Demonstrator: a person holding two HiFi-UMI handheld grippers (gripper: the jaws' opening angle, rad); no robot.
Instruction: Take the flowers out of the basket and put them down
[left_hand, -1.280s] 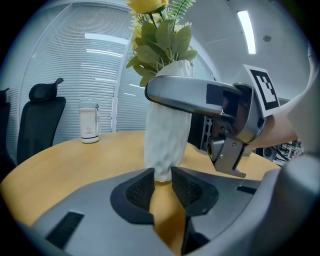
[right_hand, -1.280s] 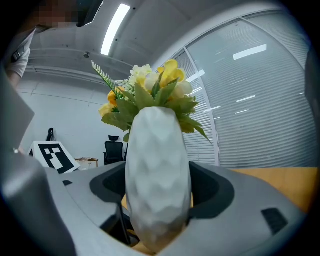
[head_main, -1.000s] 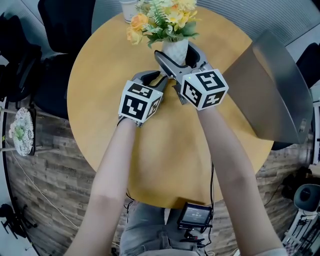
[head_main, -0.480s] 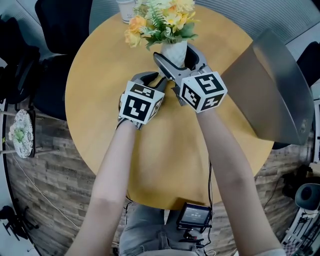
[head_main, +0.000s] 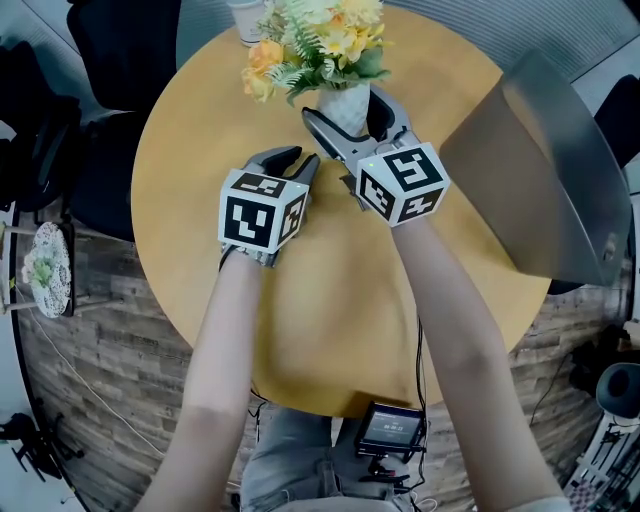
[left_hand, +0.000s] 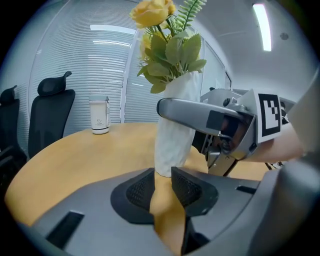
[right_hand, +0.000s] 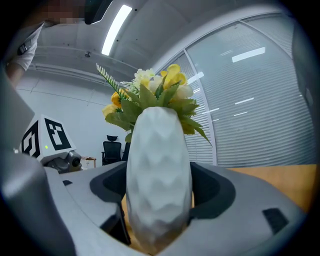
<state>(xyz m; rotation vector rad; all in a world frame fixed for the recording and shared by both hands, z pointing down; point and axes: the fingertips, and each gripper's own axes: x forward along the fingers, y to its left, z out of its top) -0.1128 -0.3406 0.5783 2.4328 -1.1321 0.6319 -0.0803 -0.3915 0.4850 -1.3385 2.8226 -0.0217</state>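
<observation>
The right gripper (head_main: 347, 110) has its jaws set wide and closed on the white vase (head_main: 346, 100), one pad on each flank of the ribbed body. It is level and has not shifted over the last second.

The left gripper (head_main: 296, 160) is what changed. A second ago its tips sat close beside the right gripper's near jaw. It has now drawn away toward 8 o'clock in the head view and rolled slightly, so a bare strip of table (head_main: 200, 130) shows between the two tools. Its jaws are about half apart and hold nothing. In its own view the foot of the vase stands just beyond the pads, not between them.

The flowers (head_main: 315, 40), yellow and cream with green leaves, are still in the vase, at 12 o'clock from the right gripper. From the left gripper view the vase appears to rest on the table. No basket shows in any view, so the vase seems to stand in for it.

The left hand's retreat looks like a release, leaving the vase steadied by the right alone. The flowers themselves have not been pulled, so the task's main step is not yet done. A white cup (head_main: 245, 20) stands near the table's far edge, at 10 o'clock from the flowers.
</observation>
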